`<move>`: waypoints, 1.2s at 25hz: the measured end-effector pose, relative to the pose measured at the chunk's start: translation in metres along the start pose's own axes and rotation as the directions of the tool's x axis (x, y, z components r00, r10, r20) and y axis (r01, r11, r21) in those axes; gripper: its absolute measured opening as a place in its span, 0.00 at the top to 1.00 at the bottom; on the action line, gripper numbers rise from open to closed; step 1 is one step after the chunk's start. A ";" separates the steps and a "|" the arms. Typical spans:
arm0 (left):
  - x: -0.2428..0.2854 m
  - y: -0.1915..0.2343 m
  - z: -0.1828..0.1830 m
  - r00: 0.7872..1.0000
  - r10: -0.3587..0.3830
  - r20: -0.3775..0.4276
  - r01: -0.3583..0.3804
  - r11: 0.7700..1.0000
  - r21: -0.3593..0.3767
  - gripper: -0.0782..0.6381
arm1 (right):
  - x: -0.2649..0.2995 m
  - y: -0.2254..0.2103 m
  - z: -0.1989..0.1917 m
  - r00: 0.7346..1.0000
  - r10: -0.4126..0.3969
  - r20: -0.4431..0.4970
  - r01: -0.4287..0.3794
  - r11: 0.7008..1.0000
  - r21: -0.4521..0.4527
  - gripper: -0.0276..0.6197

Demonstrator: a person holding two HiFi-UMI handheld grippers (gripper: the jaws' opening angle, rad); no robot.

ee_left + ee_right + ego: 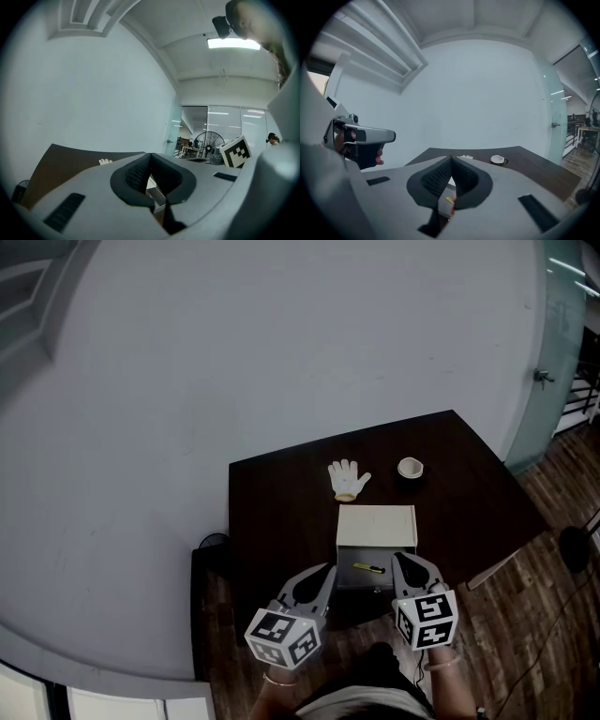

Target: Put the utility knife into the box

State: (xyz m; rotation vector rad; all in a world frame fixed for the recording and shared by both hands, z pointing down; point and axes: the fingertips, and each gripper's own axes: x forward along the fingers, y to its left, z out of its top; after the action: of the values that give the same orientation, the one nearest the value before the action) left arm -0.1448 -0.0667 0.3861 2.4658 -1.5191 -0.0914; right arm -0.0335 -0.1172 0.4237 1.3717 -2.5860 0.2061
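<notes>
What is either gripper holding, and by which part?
Nothing: left gripper and right gripper are shut and empty; the utility knife lies in the box.

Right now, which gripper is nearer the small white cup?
Right. The right gripper is in line with the white cup, with the box between them; the left gripper is farther, offset to the left.

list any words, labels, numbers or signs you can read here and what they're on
No readable text in any view.
Left marker cube and right marker cube: black-and-white square patterns only, no letters or numbers.
Box, glove, cup: no print visible.
Utility knife: too small to make out any marking.
</notes>
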 end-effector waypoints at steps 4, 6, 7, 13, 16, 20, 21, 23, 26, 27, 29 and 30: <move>-0.001 0.000 0.000 1.000 0.003 -0.002 -0.003 1.000 -0.001 0.87 | -0.006 -0.001 0.005 1.000 -0.008 0.022 0.008 1.000 0.018 0.95; 0.000 -0.001 0.000 1.000 0.005 -0.002 -0.005 1.000 -0.001 0.87 | -0.008 -0.003 0.008 1.000 -0.014 0.028 0.014 1.000 0.010 0.95; 0.000 -0.001 0.001 1.000 0.006 -0.002 -0.006 1.000 -0.002 0.87 | -0.009 -0.004 0.009 0.999 -0.017 0.029 0.017 1.000 0.003 0.95; 0.007 -0.005 0.002 1.000 0.004 -0.001 -0.004 1.000 0.000 0.87 | -0.013 -0.006 0.013 0.999 -0.029 0.025 0.029 0.999 -0.025 0.95; 0.012 -0.008 0.002 1.000 0.000 -0.003 0.000 1.000 0.002 0.87 | -0.014 -0.006 0.013 1.000 -0.020 0.021 0.020 0.999 -0.034 0.95; 0.018 -0.013 0.003 1.000 -0.004 -0.008 0.004 1.000 0.008 0.87 | -0.015 -0.007 0.016 1.000 -0.012 0.022 0.013 0.999 -0.047 0.95; 0.020 -0.014 0.002 1.000 -0.004 -0.009 0.004 1.000 0.009 0.87 | -0.015 -0.008 0.016 1.000 -0.012 0.023 0.013 0.999 -0.048 0.95; 0.023 -0.016 0.002 1.000 -0.004 -0.010 0.004 1.000 0.012 0.87 | -0.015 -0.011 0.016 1.000 -0.012 0.022 0.014 0.999 -0.051 0.95; 0.027 -0.019 0.001 1.000 -0.004 -0.013 0.004 1.000 0.014 0.87 | -0.017 -0.014 0.015 1.000 -0.011 0.019 0.012 0.998 -0.055 0.95; 0.029 -0.020 0.001 1.000 -0.003 -0.013 0.003 1.000 0.015 0.87 | -0.017 -0.016 0.015 1.000 -0.010 0.018 0.011 0.999 -0.053 0.95; 0.032 -0.021 0.001 1.000 -0.002 -0.014 0.002 1.000 0.016 0.87 | -0.018 -0.018 0.016 1.000 -0.006 0.019 0.007 0.999 -0.052 0.95; 0.033 -0.022 0.001 1.000 -0.001 -0.015 0.001 1.000 0.016 0.87 | -0.018 -0.019 0.016 1.000 -0.005 0.019 0.006 0.999 -0.052 0.95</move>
State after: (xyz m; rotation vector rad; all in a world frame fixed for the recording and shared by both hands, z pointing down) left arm -0.1107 -0.0872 0.3820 2.4746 -1.5183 -0.0612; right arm -0.0098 -0.1169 0.4044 1.3690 -2.5834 0.1251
